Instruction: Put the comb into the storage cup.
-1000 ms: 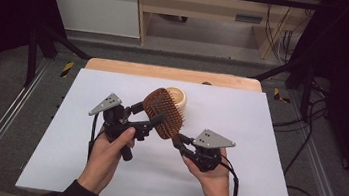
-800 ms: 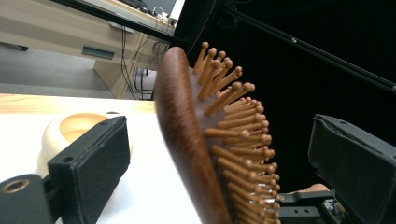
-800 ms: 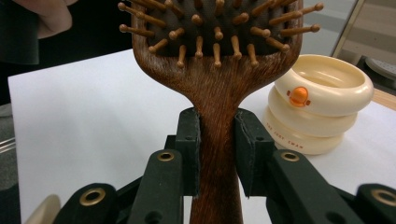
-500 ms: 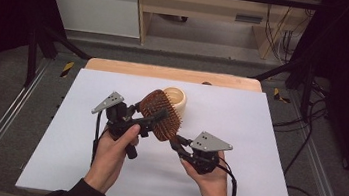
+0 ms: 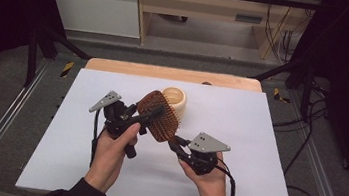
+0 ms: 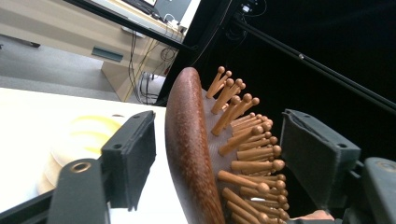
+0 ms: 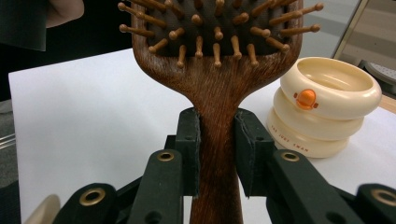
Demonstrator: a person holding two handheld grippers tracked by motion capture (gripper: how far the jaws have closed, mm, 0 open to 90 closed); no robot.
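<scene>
- Your right tongs (image 7: 217, 154) are clamped on the hairbrush (image 5: 159, 115) handle, holding it above the worktop (image 5: 258, 138).
- Your left tongs (image 6: 219, 158), apart and just closing, straddle its head; pads on the pins (image 6: 243, 154) could slip.
- A twist might knock the cream container (image 5: 175, 99) behind.

Hairbrush (image 7: 219, 93): dark reddish-brown wood, lighter tan pins. Ringed container (image 7: 322, 107): cream, orange button. Table (image 5: 79, 157) white, grippers black.
</scene>
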